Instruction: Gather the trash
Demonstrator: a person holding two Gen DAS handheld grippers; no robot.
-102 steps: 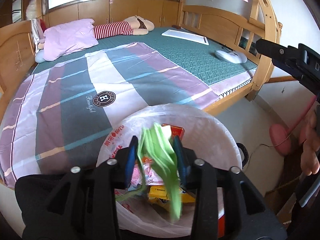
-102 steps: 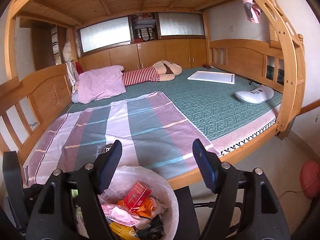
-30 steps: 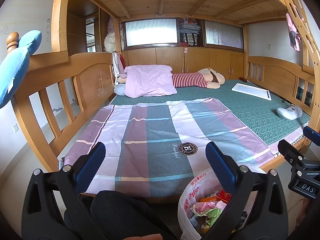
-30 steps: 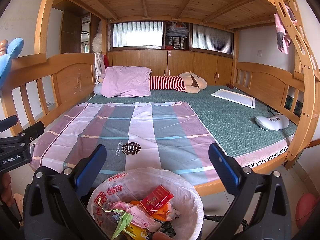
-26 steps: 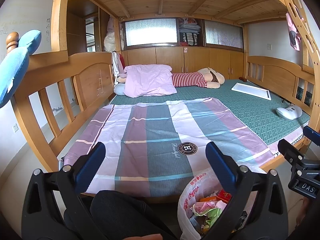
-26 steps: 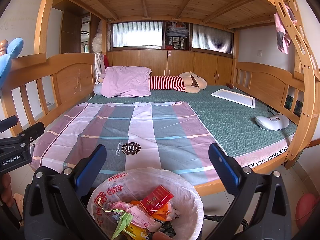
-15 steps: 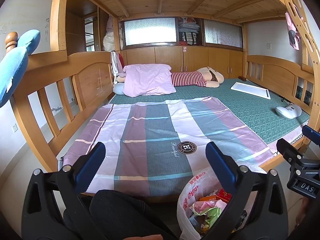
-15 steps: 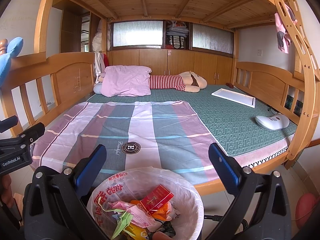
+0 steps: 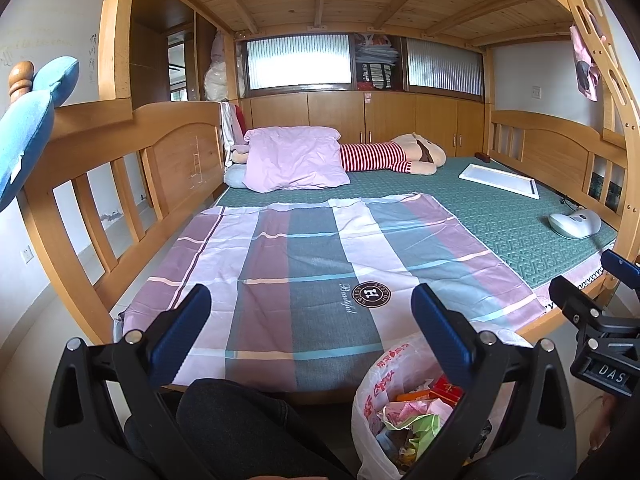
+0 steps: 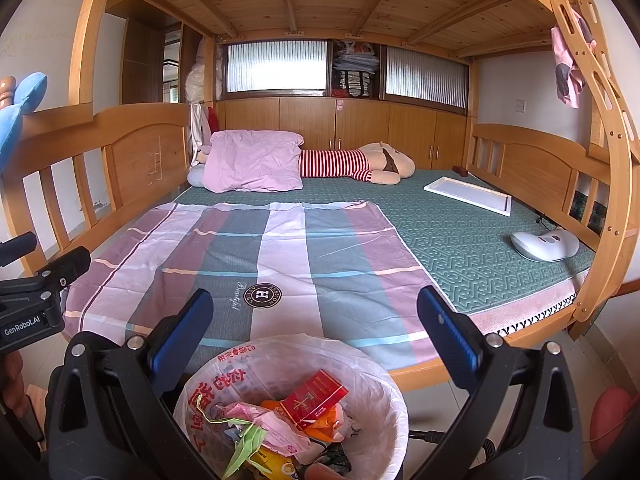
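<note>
A trash bin lined with a white plastic bag (image 10: pixel 360 364) stands on the floor at the bed's foot; it also shows in the left wrist view (image 9: pixel 380 376). Inside lie a red packet (image 10: pixel 314 398), green paper (image 10: pixel 244 446), pink wrappers (image 10: pixel 272 428) and orange scraps. My right gripper (image 10: pixel 314 336) is open and empty, held above the bin. My left gripper (image 9: pixel 310 328) is open and empty, to the left of the bin over the bed's foot. Each gripper shows at the edge of the other's view.
A striped pink, grey and white sheet (image 9: pixel 320 264) covers the near half of the green mattress (image 10: pixel 460 240). A pink pillow (image 9: pixel 296 160), a striped plush toy (image 9: pixel 384 156), a white board (image 9: pixel 500 180) and a white device (image 9: pixel 574 224) lie on the bed. My knee (image 9: pixel 236 420) is below.
Since 3.4 s ago my left gripper has let the green paper fall into the bin, opened wide and drawn back left. Over the last second nothing has visibly moved.
</note>
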